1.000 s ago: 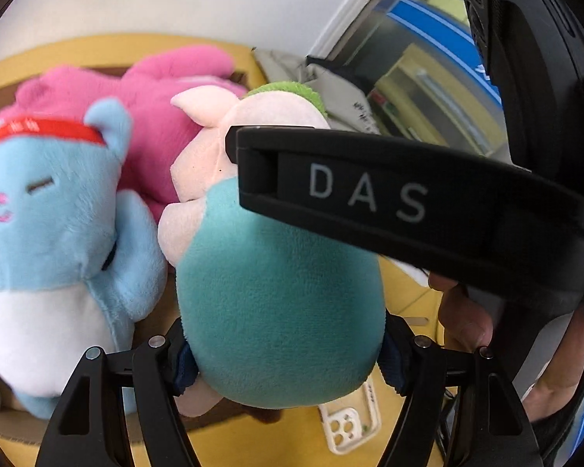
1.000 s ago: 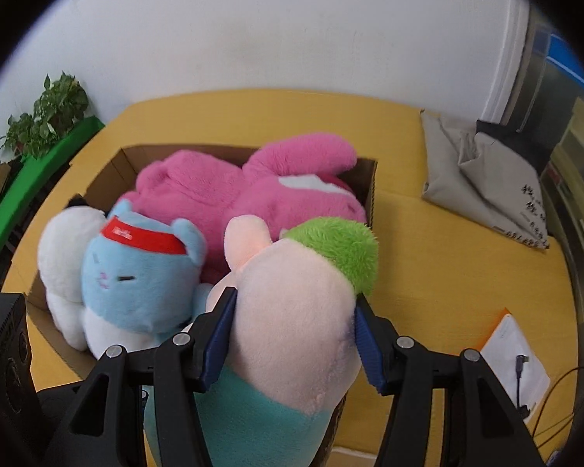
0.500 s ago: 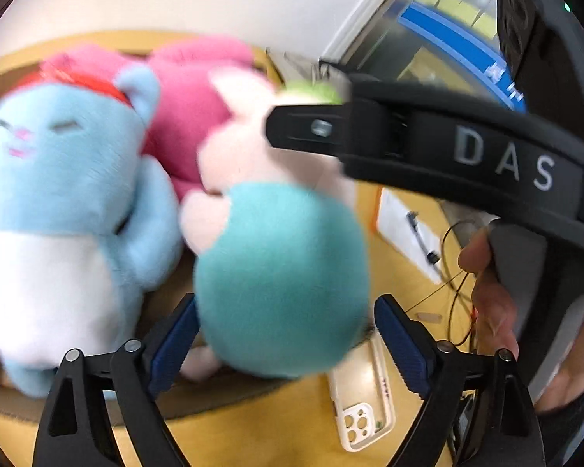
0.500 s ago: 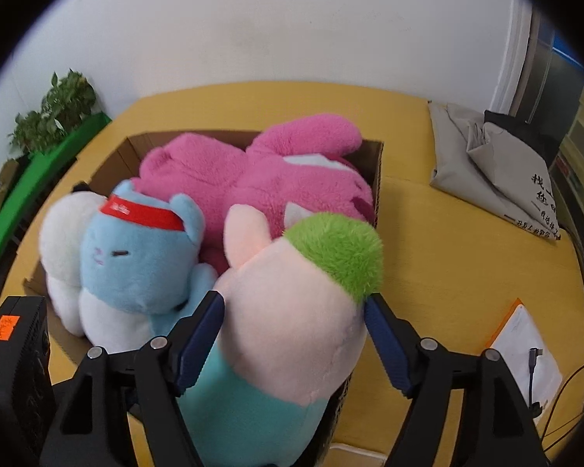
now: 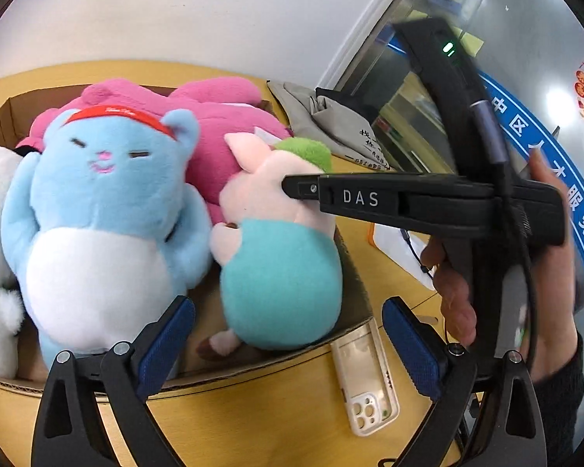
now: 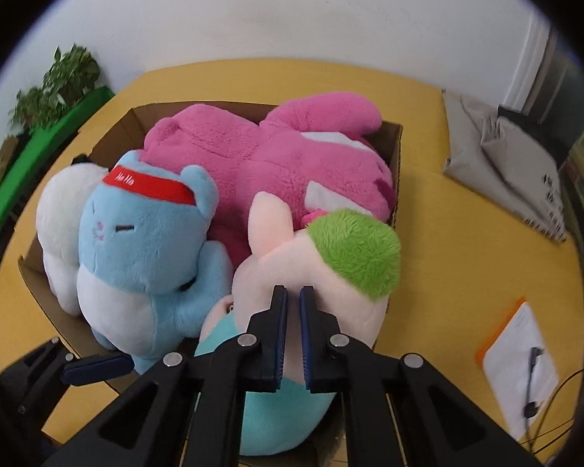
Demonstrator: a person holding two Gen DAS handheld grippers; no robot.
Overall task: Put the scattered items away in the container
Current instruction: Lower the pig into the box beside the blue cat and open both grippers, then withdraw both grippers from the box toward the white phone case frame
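Note:
A cardboard box (image 6: 394, 155) on the yellow table holds a pink plush (image 6: 276, 163), a blue cat plush with a red headband (image 6: 144, 241), a white plush (image 6: 58, 210) and a pig plush with a teal body and green tuft (image 5: 280, 272) at the box's near right corner. My left gripper (image 5: 288, 346) is open and empty, just in front of the pig's teal body. My right gripper (image 6: 293, 303) is shut and empty, its tips against the pig's head (image 6: 331, 272); it shows from the side in the left wrist view (image 5: 292, 188).
A clear phone case (image 5: 364, 381) lies on the table by the box's near right corner. A white sheet with a cable (image 6: 521, 354) lies at the right. A grey folded bag (image 6: 502, 163) sits at the far right. Green plants (image 6: 54, 85) stand beyond the table's left edge.
Both grippers let go of the pig plush, which now rests in the box. The left gripper opened and drew back; the right gripper opened, then shut empty above the pig's head.

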